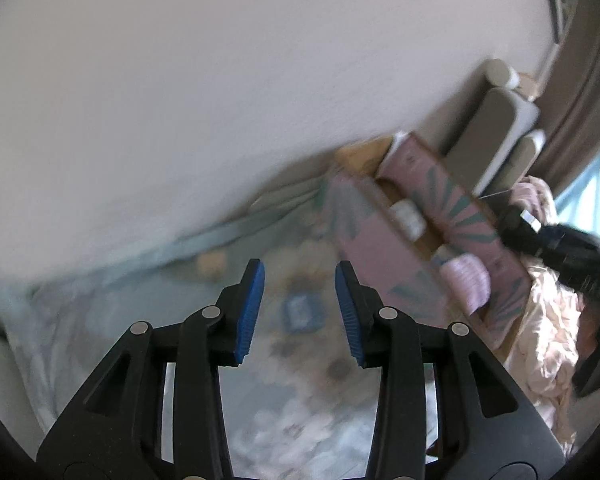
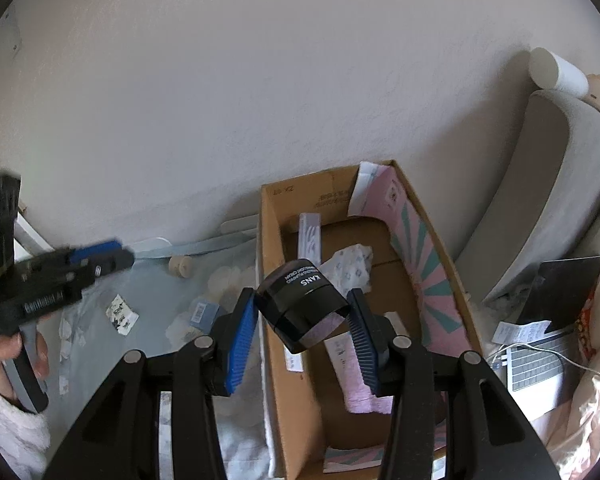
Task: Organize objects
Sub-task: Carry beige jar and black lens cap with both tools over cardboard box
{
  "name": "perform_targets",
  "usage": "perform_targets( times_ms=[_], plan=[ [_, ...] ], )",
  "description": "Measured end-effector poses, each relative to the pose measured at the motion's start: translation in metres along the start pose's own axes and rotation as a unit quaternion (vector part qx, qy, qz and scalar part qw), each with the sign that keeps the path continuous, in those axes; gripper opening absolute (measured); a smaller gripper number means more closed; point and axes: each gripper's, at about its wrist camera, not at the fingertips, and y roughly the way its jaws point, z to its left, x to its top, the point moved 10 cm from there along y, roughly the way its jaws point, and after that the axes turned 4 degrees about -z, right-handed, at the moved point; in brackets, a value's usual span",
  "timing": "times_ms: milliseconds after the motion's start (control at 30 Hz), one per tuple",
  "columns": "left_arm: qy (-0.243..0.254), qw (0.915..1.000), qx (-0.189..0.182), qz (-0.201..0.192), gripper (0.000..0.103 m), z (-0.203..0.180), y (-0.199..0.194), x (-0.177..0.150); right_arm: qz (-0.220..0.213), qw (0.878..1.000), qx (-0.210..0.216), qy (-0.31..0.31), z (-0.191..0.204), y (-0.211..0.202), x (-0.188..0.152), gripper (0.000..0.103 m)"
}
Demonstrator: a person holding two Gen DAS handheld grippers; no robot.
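Observation:
In the right wrist view my right gripper [image 2: 301, 294] is shut on a black jar [image 2: 300, 300] with white lettering, held tilted above the open cardboard box [image 2: 272, 232] with pink patterned flaps. Inside the box lie slim white packets, a patterned pouch [image 2: 350, 266] and a pink cloth [image 2: 364, 392]. In the blurred left wrist view my left gripper [image 1: 299, 266] stands open with nothing between its blue pads, above a small blue box [image 1: 300, 312] on the pale bedsheet. The same small blue box [image 2: 204, 314] sits just left of the cardboard box, and a hand holds the left gripper [image 2: 112, 256] at the far left.
A white wall rises behind everything. Grey cushions [image 2: 540, 184] and a white roll [image 2: 556, 68] lean at the right. An open laptop [image 2: 540, 364] with a white cable lies on pink bedding. A beige round lid [image 2: 182, 266] and a printed tag [image 2: 122, 314] lie on the sheet.

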Motion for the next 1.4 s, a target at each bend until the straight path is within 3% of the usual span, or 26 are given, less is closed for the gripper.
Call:
perform_targets(
  times_ms=[67, 100, 133, 167, 367, 667, 767, 833, 967, 1033, 1067, 1133, 1400],
  plan=[
    [-0.014, 0.9997, 0.017, 0.005, 0.045, 0.019, -0.002, -0.023, 0.004, 1.000, 0.007, -0.003, 0.008, 0.003, -0.003, 0.042],
    [-0.021, 0.9994, 0.027, 0.011, 0.076, 0.029, -0.001, -0.035, 0.006, 1.000, 0.010, -0.004, 0.011, 0.004, -0.005, 0.042],
    [-0.024, 0.9991, 0.033, 0.014, 0.099, 0.035, -0.001, -0.044, 0.008, 1.000, 0.015, -0.005, 0.015, 0.005, -0.006, 0.042],
    [-0.027, 0.9987, 0.041, 0.011, 0.103, 0.042, -0.002, -0.054, 0.009, 1.000, 0.018, -0.006, 0.018, 0.008, -0.008, 0.042],
    [-0.043, 0.9967, 0.066, 0.018, 0.103, 0.066, 0.014, -0.087, 0.016, 0.999, 0.035, -0.018, 0.039, 0.017, -0.012, 0.042],
    [-0.040, 0.9970, 0.066, 0.011, 0.103, 0.075, 0.091, -0.055, 0.011, 0.999, 0.027, -0.039, 0.049, 0.027, -0.018, 0.042],
    [-0.037, 0.9973, 0.062, 0.013, 0.094, 0.076, 0.116, -0.049, 0.014, 0.999, 0.024, -0.039, 0.046, 0.034, -0.023, 0.042],
    [-0.038, 0.9972, 0.058, 0.026, 0.077, 0.078, 0.134, -0.051, 0.017, 0.999, 0.022, -0.039, 0.043, 0.039, -0.026, 0.042],
    [-0.034, 0.9971, 0.066, 0.020, 0.068, 0.080, 0.148, -0.048, 0.020, 0.999, 0.020, -0.036, 0.039, 0.045, -0.031, 0.042],
    [-0.032, 0.9968, 0.072, 0.016, 0.047, 0.082, 0.151, -0.045, 0.021, 0.999, 0.020, -0.036, 0.039, 0.047, -0.032, 0.042],
    [-0.034, 0.9968, 0.071, 0.015, 0.044, 0.082, 0.152, -0.043, 0.020, 0.999, 0.019, -0.036, 0.039, 0.047, -0.032, 0.042],
    [-0.029, 0.9963, 0.079, 0.016, 0.027, 0.084, 0.154, -0.042, 0.020, 0.999, 0.020, -0.035, 0.039, 0.048, -0.031, 0.042],
    [-0.042, 0.9970, 0.066, 0.000, 0.026, 0.080, 0.140, -0.032, 0.011, 0.999, 0.021, -0.041, 0.043, 0.045, -0.024, 0.042]
  ],
)
